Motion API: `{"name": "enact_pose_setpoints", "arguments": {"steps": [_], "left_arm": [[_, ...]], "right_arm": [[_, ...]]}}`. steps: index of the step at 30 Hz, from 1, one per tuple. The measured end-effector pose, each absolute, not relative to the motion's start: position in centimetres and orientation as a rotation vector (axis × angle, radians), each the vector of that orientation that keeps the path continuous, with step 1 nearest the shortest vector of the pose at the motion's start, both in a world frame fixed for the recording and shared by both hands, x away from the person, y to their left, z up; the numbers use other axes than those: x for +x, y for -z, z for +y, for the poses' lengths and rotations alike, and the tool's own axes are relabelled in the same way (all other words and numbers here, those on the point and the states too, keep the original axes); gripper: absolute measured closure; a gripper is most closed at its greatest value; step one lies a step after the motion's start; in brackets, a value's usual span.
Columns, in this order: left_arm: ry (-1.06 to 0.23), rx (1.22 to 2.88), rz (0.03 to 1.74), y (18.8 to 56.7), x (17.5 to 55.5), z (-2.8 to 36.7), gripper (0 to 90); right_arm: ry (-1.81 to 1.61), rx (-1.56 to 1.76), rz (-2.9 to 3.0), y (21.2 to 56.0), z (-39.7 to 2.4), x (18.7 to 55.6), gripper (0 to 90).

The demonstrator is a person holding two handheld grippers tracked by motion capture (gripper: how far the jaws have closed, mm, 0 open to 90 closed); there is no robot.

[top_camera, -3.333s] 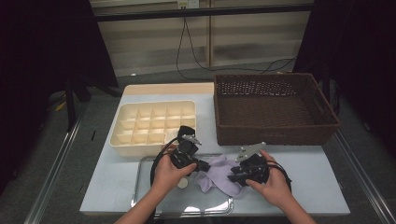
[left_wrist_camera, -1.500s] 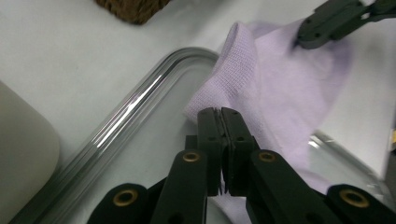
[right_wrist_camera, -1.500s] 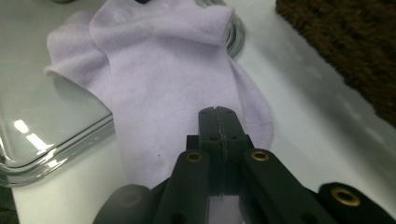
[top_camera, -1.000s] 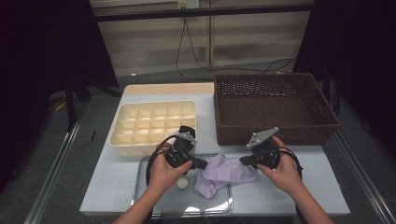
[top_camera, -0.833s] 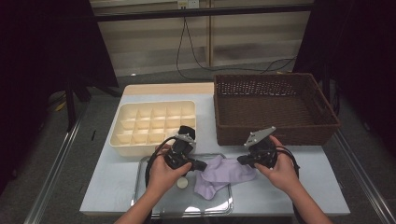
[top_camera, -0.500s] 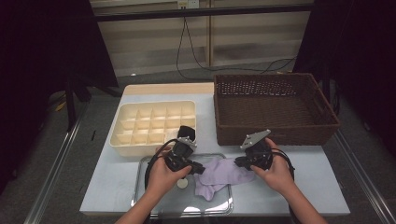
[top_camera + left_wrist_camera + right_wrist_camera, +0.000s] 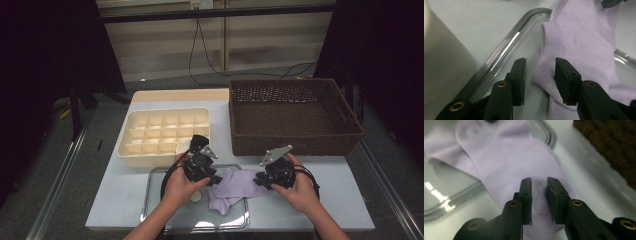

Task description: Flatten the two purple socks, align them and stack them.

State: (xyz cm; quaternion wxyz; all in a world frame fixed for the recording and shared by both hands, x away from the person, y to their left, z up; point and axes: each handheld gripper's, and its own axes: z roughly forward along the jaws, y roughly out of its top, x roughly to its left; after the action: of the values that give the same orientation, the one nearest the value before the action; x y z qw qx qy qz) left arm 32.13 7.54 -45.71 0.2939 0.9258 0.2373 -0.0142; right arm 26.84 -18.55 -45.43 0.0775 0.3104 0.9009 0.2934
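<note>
A lavender sock (image 7: 235, 185) lies partly on a shallow metal tray (image 7: 165, 210), its toe end spilling over the tray's right rim onto the table. My left gripper (image 7: 216, 180) is at the sock's left end. In the left gripper view its jaws (image 7: 540, 80) have just been opening; the cuff corner of the sock (image 7: 584, 42) lies loose between the pads. My right gripper (image 7: 257, 181) is at the sock's right end. Its jaws (image 7: 539, 197) have also just been opening and stand a narrow gap apart over the sock (image 7: 506, 157), not pinching it.
A cream compartment box (image 7: 165, 135) stands behind the tray, close to my left gripper. A brown wicker basket (image 7: 295, 115) sits at the back right. A small white round thing (image 7: 196, 196) lies on the tray by the left hand. Bare table lies right of the tray.
Both hands have sunk a little toward the tray, the right one also drifting left. The sock, held stretched between the grippers a second ago, now rests flat.
</note>
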Motion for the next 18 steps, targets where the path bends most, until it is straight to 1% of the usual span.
{"name": "enact_pose_setpoints", "arguments": {"steps": [1,3,5,6,9,10,12,18], "left_arm": [[0.046,2.464,0.632,45.7,32.1,7.4,67.1],[0.053,2.502,0.599,45.6,32.1,7.2,73.4],[0.074,2.505,0.611,45.6,31.9,7.1,79.3],[0.073,2.504,0.615,45.6,31.9,7.0,82.1],[0.1,2.494,0.638,45.3,31.7,7.0,84.1],[0.112,2.466,0.652,45.1,31.7,7.0,84.3],[0.149,2.444,0.654,44.7,31.6,7.2,84.5],[0.191,2.408,0.634,43.5,31.2,7.4,84.4]], "right_arm": [[-0.861,0.924,2.696,45.7,-18.5,26.8,71.6],[-0.85,0.921,2.692,46.3,-18.5,26.9,71.2],[-0.845,0.924,2.69,46.2,-18.4,26.8,71.8],[-0.83,0.905,2.69,46.2,-18.4,26.7,73.6],[-0.802,0.891,2.685,46.1,-18.2,26.7,81.1],[-0.812,0.917,2.683,46.1,-18.2,26.7,82.8],[-0.837,0.93,2.684,46.2,-18.3,26.8,84.5],[-0.871,0.941,2.675,45.5,-18.8,26.9,87.4]]}}
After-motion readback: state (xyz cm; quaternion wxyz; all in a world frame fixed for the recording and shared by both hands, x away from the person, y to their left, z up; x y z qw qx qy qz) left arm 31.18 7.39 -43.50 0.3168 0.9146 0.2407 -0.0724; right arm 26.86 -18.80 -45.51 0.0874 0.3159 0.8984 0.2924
